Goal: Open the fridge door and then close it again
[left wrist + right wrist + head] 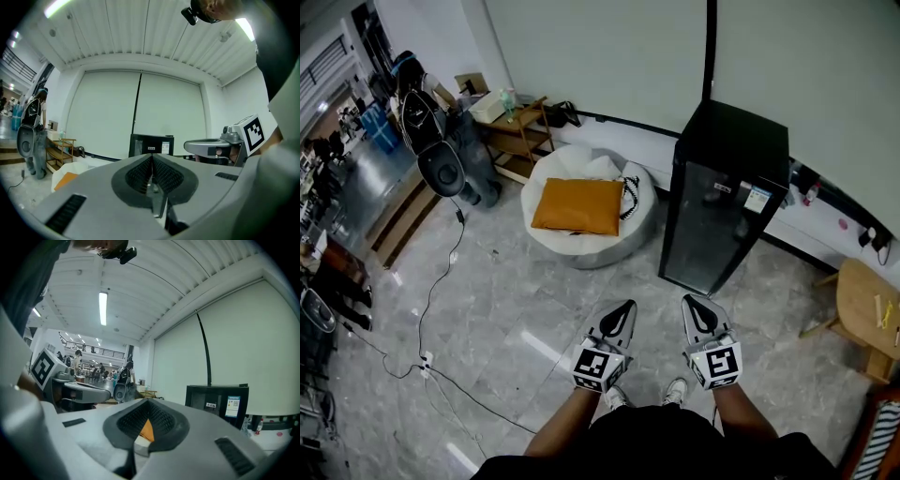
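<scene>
A black fridge (727, 192) with a dark glass door stands against the far wall, its door closed. It appears too in the left gripper view, as the fridge (151, 145), and in the right gripper view, as the fridge (218, 401). Both grippers are held level over the floor, a step short of it. My left gripper (625, 306) is shut and holds nothing, its jaws meeting along one line at the left gripper (151, 157). My right gripper (689, 300) also looks shut and holds nothing, its tips touching at the right gripper (146, 401).
A white beanbag (623, 239) with an orange cushion (578, 205) lies left of the fridge. A wooden shelf (517, 131) stands at the back left, a wooden stool (867, 305) at the right. Cables (431, 361) trail over the grey floor at the left.
</scene>
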Demonstrator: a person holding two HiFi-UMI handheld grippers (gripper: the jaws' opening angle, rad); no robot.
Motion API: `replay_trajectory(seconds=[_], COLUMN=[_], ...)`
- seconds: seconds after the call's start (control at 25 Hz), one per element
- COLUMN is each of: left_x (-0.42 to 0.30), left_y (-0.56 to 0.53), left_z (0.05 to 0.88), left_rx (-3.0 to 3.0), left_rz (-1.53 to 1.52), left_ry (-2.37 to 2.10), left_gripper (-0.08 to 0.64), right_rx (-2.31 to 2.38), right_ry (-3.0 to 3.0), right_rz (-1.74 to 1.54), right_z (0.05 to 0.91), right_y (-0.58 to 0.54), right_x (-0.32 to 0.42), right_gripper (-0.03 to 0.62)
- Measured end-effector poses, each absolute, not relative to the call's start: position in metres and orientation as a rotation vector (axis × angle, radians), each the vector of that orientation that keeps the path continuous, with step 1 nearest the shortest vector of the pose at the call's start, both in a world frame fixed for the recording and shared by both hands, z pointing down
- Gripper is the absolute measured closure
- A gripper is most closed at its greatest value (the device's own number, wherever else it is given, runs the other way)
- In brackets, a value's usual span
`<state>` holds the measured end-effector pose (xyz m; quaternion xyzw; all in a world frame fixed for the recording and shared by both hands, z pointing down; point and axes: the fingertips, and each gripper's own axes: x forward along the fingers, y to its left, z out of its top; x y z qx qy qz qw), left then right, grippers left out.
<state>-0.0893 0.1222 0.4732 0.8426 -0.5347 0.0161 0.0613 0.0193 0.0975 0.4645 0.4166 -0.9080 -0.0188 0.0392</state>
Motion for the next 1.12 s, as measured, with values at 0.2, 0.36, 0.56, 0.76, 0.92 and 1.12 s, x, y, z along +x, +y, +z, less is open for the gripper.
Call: replay_trajectory(seconds=[0.2, 0.36, 0.56, 0.76, 0.92, 1.12], left_x=[-0.104, -0.122, -0.143, -0.159, -0.160, -0.156], left_y=[0.126, 0.130, 0.137, 0.142, 0.140, 0.127], left_z=[0.476, 0.480, 0.482, 0.486, 0.489, 0.491], left_rx=[2.554, 2.555, 2.574, 2.583, 2.594, 2.594], left_rz=[0.061, 0.065, 0.081, 0.088, 0.076, 0.095], left_ry=[-1.608, -1.598, -1.575, -1.552, -1.530, -1.515], left_gripper=[0.538, 0.538, 0.538, 0.538, 0.538, 0.538], right_rx=[1.291, 1.279, 1.292, 1.293, 1.326, 1.344], right_ry=[-2.772, -2.776, -2.754, -2.739, -2.716, -2.707], right_rz=[-0.075, -0.073, -0.066, -0.079, -0.071, -0.042], right_z=[0.462, 0.466, 0.473, 0.476, 0.478, 0.483], right_y=[0.097, 0.102, 0.109, 0.114, 0.113, 0.102], right_x=[0.007, -0.014, -0.036, -0.053, -0.052, -0.048], right_gripper=[0.574, 0.574, 0.574, 0.574, 0.574, 0.574])
